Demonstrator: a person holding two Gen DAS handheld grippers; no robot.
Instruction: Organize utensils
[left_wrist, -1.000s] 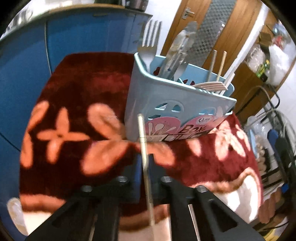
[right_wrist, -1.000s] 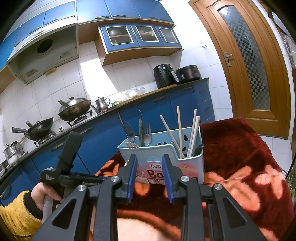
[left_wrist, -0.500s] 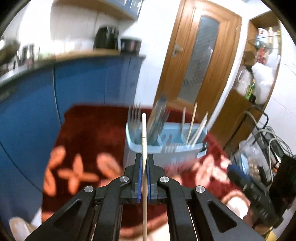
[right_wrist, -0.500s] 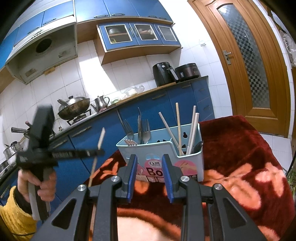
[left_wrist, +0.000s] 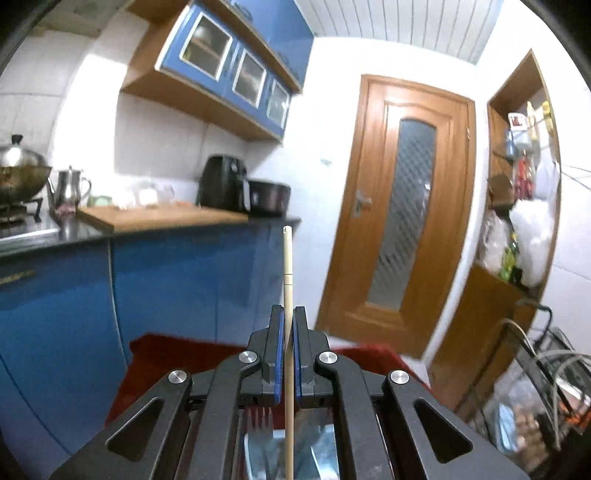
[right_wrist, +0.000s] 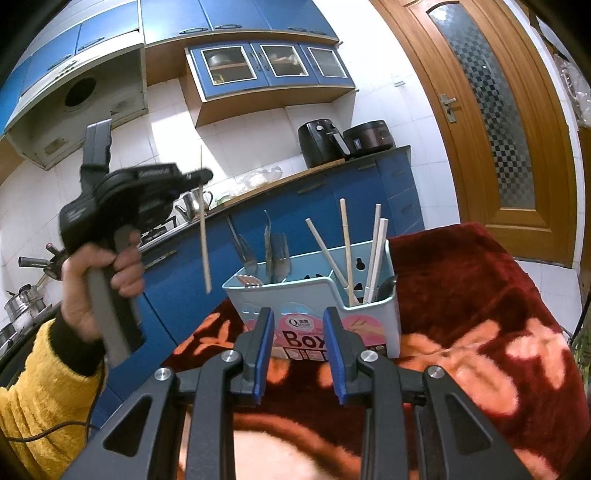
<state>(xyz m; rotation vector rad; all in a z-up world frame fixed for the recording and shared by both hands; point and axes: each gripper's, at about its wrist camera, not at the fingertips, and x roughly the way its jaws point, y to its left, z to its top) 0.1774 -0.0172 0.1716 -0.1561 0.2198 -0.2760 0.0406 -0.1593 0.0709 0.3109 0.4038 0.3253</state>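
Clamped between the pads of the left gripper (right_wrist: 201, 177), a single chopstick (right_wrist: 204, 240) is held near upright in open air, left of and well clear of the rim of the pale blue utensil box (right_wrist: 314, 295). Forks and chopsticks are seen standing in the box on the red floral blanket (right_wrist: 480, 332). The right gripper (right_wrist: 299, 350) is held level before the box, jaws apart on nothing.
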